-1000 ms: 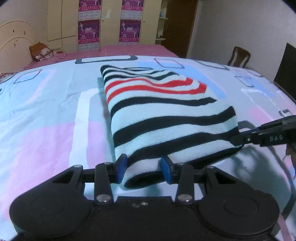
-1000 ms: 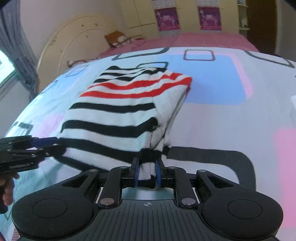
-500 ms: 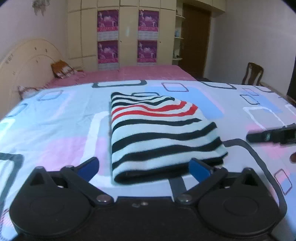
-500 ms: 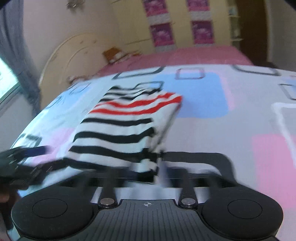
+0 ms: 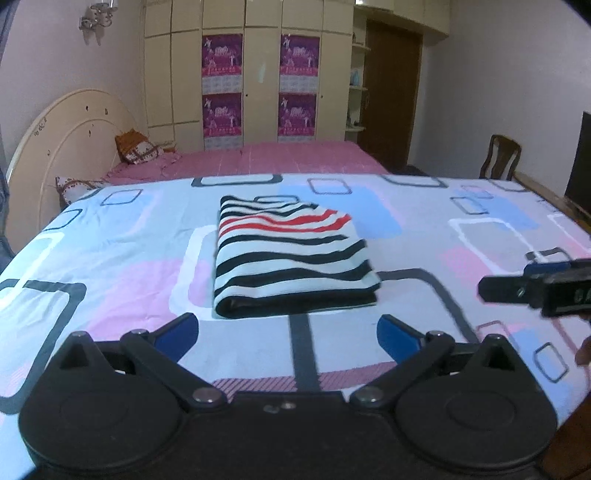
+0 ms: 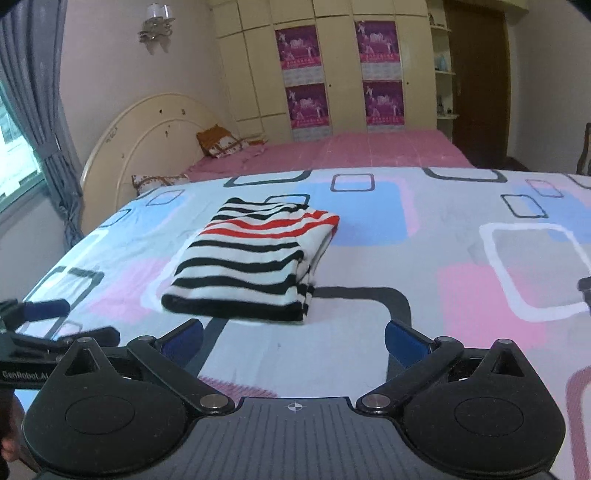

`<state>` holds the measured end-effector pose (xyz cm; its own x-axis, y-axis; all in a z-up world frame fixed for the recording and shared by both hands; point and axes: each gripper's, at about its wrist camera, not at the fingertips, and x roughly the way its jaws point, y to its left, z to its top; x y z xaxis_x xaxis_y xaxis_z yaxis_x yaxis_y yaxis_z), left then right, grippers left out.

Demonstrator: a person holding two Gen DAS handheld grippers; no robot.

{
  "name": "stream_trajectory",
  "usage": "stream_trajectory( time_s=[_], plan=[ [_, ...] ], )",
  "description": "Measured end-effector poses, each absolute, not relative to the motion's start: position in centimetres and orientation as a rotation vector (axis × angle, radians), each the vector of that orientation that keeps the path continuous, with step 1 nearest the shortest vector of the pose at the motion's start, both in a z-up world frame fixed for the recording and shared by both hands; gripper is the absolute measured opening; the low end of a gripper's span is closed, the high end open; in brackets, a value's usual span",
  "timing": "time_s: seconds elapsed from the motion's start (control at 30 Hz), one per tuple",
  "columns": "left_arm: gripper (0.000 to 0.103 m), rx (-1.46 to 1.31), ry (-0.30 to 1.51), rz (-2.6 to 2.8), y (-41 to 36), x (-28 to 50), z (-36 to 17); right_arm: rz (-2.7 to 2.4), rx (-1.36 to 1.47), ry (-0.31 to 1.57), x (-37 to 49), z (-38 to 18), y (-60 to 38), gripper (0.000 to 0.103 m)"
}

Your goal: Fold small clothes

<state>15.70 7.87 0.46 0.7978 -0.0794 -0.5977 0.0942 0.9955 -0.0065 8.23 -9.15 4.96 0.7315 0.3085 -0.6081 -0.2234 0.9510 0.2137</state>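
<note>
Home bedroom. Bed (image 5: 110, 236) with a patterned sheet in pastel blue and pink, second bed (image 6: 369, 151) behind it with pink cover, pillows (image 6: 221, 142) and a curved cream headboard (image 6: 147, 129). Back wall is a cream built-in wardrobe (image 5: 258, 74) with purple posters (image 5: 221, 55) on the doors, brown door (image 5: 391, 96) beside it, wall lamp (image 6: 155, 22), grey curtain (image 6: 40, 92) at a window, wooden chair (image 5: 498, 155) at the far side.
</note>
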Motion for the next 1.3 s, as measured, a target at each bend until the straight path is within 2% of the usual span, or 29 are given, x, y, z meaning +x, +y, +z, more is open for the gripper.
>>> stream_trajectory(
  time_s=[0.53, 1.3],
  plan=[
    [0.103, 0.015, 0.541, -0.085, 4.8, 8.0, 3.8, 0.219, 0.141, 0.654, -1.3, 7.9, -12.2, 0.103],
    [0.103, 0.017, 0.505, -0.084, 4.2, 6.5, 4.7, 0.253, 0.118, 0.618, -2.2, 9.3, -12.4, 0.103]
  ],
)
